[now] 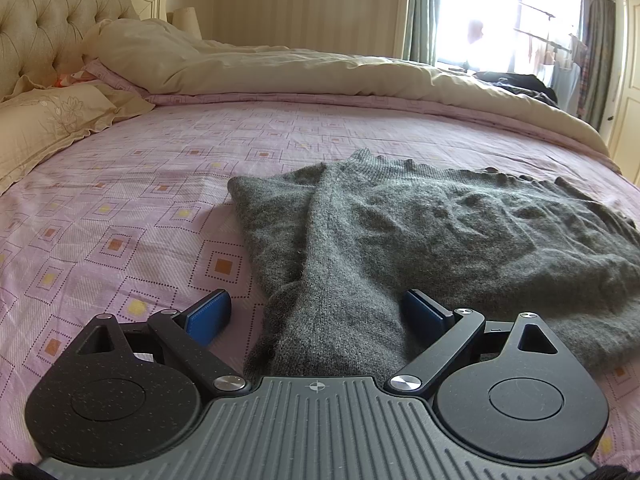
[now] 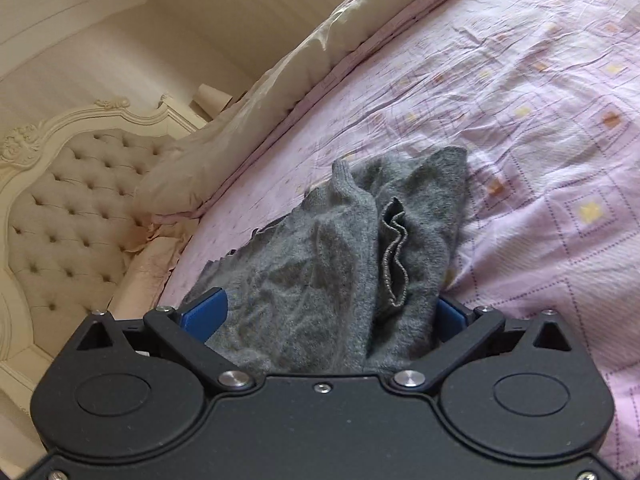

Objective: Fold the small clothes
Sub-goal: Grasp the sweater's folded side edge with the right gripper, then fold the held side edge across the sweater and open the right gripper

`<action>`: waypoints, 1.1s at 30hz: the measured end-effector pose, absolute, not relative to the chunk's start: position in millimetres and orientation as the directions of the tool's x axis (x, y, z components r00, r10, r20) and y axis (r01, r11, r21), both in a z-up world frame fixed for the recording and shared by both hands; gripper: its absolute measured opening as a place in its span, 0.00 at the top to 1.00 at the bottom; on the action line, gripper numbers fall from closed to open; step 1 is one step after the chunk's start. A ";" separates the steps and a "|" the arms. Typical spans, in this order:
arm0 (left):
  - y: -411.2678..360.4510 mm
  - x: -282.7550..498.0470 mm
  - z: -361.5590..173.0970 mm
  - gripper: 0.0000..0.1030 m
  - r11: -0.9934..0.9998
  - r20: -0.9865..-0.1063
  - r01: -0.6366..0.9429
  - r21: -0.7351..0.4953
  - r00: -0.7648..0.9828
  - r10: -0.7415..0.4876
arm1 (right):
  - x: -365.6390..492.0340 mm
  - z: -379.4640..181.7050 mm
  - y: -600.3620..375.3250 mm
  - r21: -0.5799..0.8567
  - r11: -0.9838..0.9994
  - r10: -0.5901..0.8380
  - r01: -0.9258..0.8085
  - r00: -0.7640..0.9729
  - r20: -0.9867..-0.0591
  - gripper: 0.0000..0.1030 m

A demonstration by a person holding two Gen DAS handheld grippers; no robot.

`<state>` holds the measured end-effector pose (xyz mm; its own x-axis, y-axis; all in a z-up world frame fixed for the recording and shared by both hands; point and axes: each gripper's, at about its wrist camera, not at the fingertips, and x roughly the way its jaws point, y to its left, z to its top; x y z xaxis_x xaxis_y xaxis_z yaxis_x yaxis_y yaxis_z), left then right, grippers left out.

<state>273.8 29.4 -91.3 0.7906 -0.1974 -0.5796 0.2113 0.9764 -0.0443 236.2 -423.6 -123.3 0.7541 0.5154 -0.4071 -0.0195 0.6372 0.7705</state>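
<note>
Left claw (image 1: pixel 316 314): seen spread wide in the left wrist view, its blue pads (image 1: pixel 210 316) set apart on either side of a sleeve-like strip of the grey sweater; neither pad is seen pressing the knit, so nothing is pinched.

Right claw (image 2: pixel 332 316): seen spread wide in the right wrist view, with bunched grey knit filling the gap between the blue pads (image 2: pixel 206 312); the right-hand pad is partly hidden by the fabric, and whether the pads touch the cloth cannot be told.

Grey sweater (image 1: pixel 420 240): laid on the bed near its front edge, partly folded; in the left wrist view a long strip is seen running from the claw toward the ribbed collar, with the body spread out to the right. In the right wrist view (image 2: pixel 340 248) the knit is seen heaped and creased, a ribbed cuff or hem folded in waves on top.

Bed sheet (image 1: pixel 120 208): pink-lilac, printed with dotted squares holding orange and yellow centres; the sweater is carried by it.

Pillow (image 1: pixel 44 120): beige, embroidered, placed at the head end of the bed, well apart from the sweater.

Duvet (image 1: pixel 280 72): cream, pushed into a ridge along the far edge of the bed.

Headboard (image 2: pixel 68 208): cream, button-tufted, framed in carved pale wood.

Window (image 1: pixel 508 20): bright, flanked by curtains, beyond the far corner of the bed.
</note>
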 end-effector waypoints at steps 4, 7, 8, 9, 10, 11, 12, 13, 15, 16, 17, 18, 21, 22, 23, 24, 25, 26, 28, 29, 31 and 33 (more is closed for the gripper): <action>29.3 273.8 -91.2 0.08 0.976 -0.580 0.211 -0.045 0.791 -0.198 | 244.9 -120.6 -420.6 0.774 0.633 0.543 -0.028 0.729 -0.417 0.03; 29.0 273.7 -91.1 0.08 0.976 -0.580 0.211 -0.045 0.791 -0.198 | 246.7 -122.5 -418.0 0.755 0.656 0.536 -0.010 0.710 -0.456 0.47; 29.4 273.8 -91.3 0.08 0.976 -0.580 0.211 -0.046 0.791 -0.198 | 246.9 -124.7 -416.4 0.751 0.660 0.533 0.005 0.701 -0.473 0.66; 29.3 273.8 -91.3 0.08 0.976 -0.580 0.211 -0.045 0.791 -0.198 | 246.9 -128.0 -413.9 0.750 0.661 0.533 0.020 0.692 -0.488 0.67; 29.0 273.6 -91.2 0.08 0.976 -0.580 0.211 -0.045 0.791 -0.198 | 244.3 -129.5 -413.6 0.749 0.662 0.524 0.022 0.701 -0.484 0.69; 29.2 273.7 -91.3 0.08 0.976 -0.580 0.211 -0.045 0.791 -0.198 | 242.5 -128.2 -411.8 0.743 0.669 0.512 0.027 0.708 -0.487 0.70; 29.3 273.8 -91.4 0.08 0.976 -0.580 0.211 -0.045 0.790 -0.198 | 241.3 -125.9 -409.3 0.732 0.680 0.497 0.033 0.713 -0.495 0.71; 29.2 273.8 -91.4 0.08 0.976 -0.580 0.211 -0.045 0.790 -0.198 | 240.1 -122.6 -406.8 0.715 0.698 0.476 0.047 0.715 -0.512 0.72; 29.4 273.8 -91.5 0.08 0.976 -0.579 0.211 -0.046 0.791 -0.198 | 239.7 -111.4 -400.4 0.685 0.726 0.446 0.056 0.720 -0.532 0.74; 29.2 273.8 -91.4 0.08 0.976 -0.580 0.211 -0.045 0.790 -0.198 | 240.9 -102.3 -396.4 0.665 0.744 0.427 0.061 0.722 -0.544 0.74; 29.3 273.8 -91.4 0.08 0.976 -0.580 0.211 -0.045 0.790 -0.198 | 242.1 -92.9 -392.5 0.650 0.758 0.415 0.061 0.723 -0.552 0.74; 29.3 273.7 -91.3 0.08 0.976 -0.580 0.212 -0.046 0.790 -0.199 | 243.7 -82.3 -388.0 0.635 0.771 0.408 0.054 0.724 -0.557 0.74; 29.5 273.8 -91.8 0.08 0.976 -0.579 0.212 -0.049 0.790 -0.201 | 251.6 -49.7 -368.9 0.582 0.813 0.391 0.023 0.720 -0.573 0.75; 29.4 273.7 -91.7 0.08 0.976 -0.579 0.213 -0.050 0.790 -0.202 | 255.8 -37.5 -359.9 0.567 0.823 0.391 0.006 0.718 -0.575 0.75; 29.6 273.5 -91.8 0.08 0.976 -0.579 0.213 -0.051 0.790 -0.202 | 260.0 -26.8 -349.9 0.556 0.831 0.395 -0.011 0.716 -0.575 0.75; 29.8 273.6 -91.7 0.08 0.976 -0.579 0.213 -0.052 0.789 -0.203 | 264.7 -17.1 -338.8 0.547 0.837 0.401 -0.030 0.712 -0.576 0.75; 30.1 273.6 -91.8 0.08 0.976 -0.579 0.213 -0.054 0.789 -0.204 | 269.5 -8.7 -326.3 0.537 0.842 0.408 -0.046 0.706 -0.579 0.75; 30.2 273.4 -91.8 0.08 0.975 -0.579 0.213 -0.054 0.789 -0.205 | 274.7 -1.7 -313.8 0.528 0.847 0.413 -0.060 0.700 -0.583 0.75; 31.2 273.4 -92.0 0.08 0.975 -0.578 0.214 -0.059 0.789 -0.208 | 286.7 8.3 -283.3 0.509 0.855 0.432 -0.102 0.683 -0.589 0.75; 31.8 273.4 -91.9 0.08 0.975 -0.578 0.214 -0.063 0.789 -0.210 | 292.3 12.4 -267.1 0.503 0.856 0.444 -0.124 0.674 -0.590 0.75; 32.9 273.6 -91.9 0.08 0.974 -0.577 0.215 -0.069 0.788 -0.215 | 302.4 15.4 -234.0 0.482 0.860 0.464 -0.169 0.652 -0.600 0.75; 33.6 273.3 -91.2 0.08 0.973 -0.578 0.216 -0.076 0.786 -0.220 | 310.9 13.2 -202.3 0.462 0.863 0.479 -0.204 0.623 -0.619 0.75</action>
<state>273.3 33.6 -91.2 0.7862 -0.2197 -0.5776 0.2162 0.9734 -0.0760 310.9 -202.3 13.2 0.6231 0.4787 -0.6186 -0.2039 0.8629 0.4624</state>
